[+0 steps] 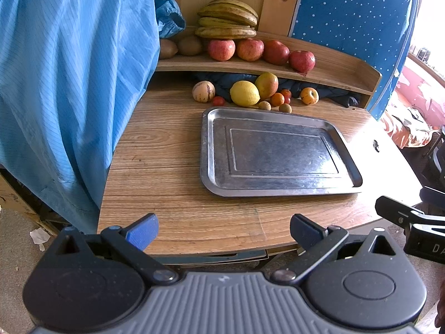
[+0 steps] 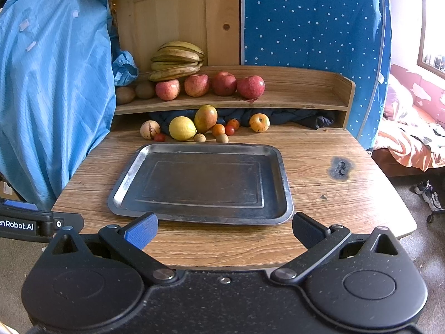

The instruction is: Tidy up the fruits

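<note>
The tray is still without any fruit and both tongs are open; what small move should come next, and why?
Probably bring the right tongs forward over the tray toward the lemon. The lemon lies loose on the table just behind the tray's far rim, while both tongs, the left tongs too, wait open and hold nothing at the near edge.

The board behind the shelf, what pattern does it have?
Blue board with small white dots; right wrist view shows it best.

The left gripper [image 1: 224,232] was level, its jaws spread wide and holding nothing. The right gripper [image 2: 224,231] matched that posture beside it.
</note>
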A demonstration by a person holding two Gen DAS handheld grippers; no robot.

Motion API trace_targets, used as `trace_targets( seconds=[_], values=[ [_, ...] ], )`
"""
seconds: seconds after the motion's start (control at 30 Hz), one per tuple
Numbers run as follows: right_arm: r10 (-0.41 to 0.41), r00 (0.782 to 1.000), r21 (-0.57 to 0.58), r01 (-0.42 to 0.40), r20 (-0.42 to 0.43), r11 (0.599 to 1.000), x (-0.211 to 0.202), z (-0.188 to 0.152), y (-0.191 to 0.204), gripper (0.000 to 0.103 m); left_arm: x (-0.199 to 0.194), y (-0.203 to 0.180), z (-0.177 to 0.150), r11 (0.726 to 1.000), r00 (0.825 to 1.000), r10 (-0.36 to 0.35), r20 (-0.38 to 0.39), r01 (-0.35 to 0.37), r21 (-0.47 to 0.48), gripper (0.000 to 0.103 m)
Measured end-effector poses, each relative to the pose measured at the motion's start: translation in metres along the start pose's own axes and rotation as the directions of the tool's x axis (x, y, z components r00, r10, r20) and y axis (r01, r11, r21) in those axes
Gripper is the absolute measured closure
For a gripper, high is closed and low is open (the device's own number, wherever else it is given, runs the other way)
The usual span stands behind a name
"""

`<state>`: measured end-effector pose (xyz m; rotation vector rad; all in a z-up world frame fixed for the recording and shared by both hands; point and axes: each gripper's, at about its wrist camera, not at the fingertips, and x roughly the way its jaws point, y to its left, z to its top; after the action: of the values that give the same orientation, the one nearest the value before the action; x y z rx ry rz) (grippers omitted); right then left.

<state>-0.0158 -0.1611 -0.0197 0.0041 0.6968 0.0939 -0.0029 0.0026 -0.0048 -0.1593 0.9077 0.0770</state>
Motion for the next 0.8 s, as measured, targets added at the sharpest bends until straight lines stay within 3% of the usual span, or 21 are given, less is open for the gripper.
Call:
trace_targets(
  seconds=[0.8],
  values=[
    [-0.001,1.000,0.006,0.001,-0.012,1.000,0.0089,0.0000,-0.0037,0.001,0.0087,-0.0007,0.0033,1.000,1.000,0.010,-0.020,-0.010,0.000,0.001]
  ],
)
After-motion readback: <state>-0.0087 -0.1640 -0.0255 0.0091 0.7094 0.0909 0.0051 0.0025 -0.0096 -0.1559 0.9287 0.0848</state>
